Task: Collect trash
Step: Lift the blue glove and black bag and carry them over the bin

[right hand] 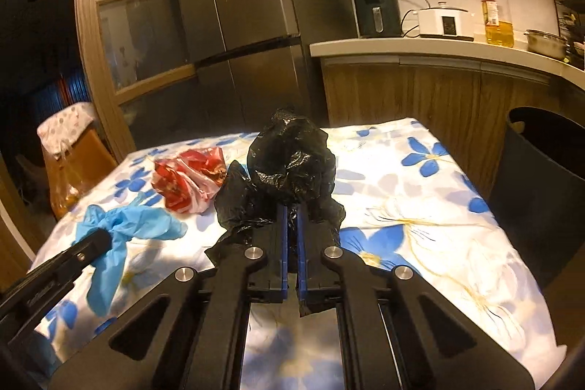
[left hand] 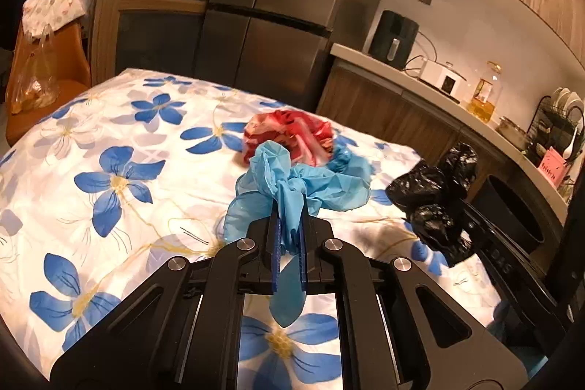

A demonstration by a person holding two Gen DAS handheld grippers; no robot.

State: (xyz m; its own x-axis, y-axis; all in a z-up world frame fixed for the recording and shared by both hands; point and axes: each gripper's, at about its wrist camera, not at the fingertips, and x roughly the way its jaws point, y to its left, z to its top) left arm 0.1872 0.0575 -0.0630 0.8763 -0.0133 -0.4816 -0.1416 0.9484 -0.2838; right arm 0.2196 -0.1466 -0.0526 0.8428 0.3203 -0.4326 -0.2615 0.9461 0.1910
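1. Left gripper [left hand: 289,218]: jaws nearly closed, clamped on a crumpled blue disposable glove [left hand: 292,185]. Glove bunches out past the fingertips, one end hangs down between the fingers behind the pads. It looks lifted just off the cloth, though I can't be sure there is no contact.
2. Right gripper [right hand: 291,218]: jaws pinched narrow on a crumpled black plastic bag [right hand: 289,159]. Most of the bag balloons up and forward of the tips, and a scrap trails down between the fingers.
3. Cross-check: the left wrist view shows the black bag held up at the right, over the table's right edge. The right wrist view shows the glove in the left gripper at lower left.
4. Red-and-white crumpled wrapper [left hand: 289,137] lies loose on the table, just behind the glove and left of the black bag. Neither gripper is touching it.
5. Table [left hand: 109,141] is covered in a white cloth with blue flower print.
6. Dark trash bin [right hand: 544,170] stands on the floor just off the table's right edge, mouth open, near the black bag.
7. Background: steel fridge [right hand: 248,6] behind the table. Counter [right hand: 420,48] to the right carries a black air fryer [right hand: 376,10], a white cooker [right hand: 444,22] and an oil bottle [right hand: 497,13].
8. Orange chair [left hand: 47,61] at far left, clear plastic bag hanging on it.
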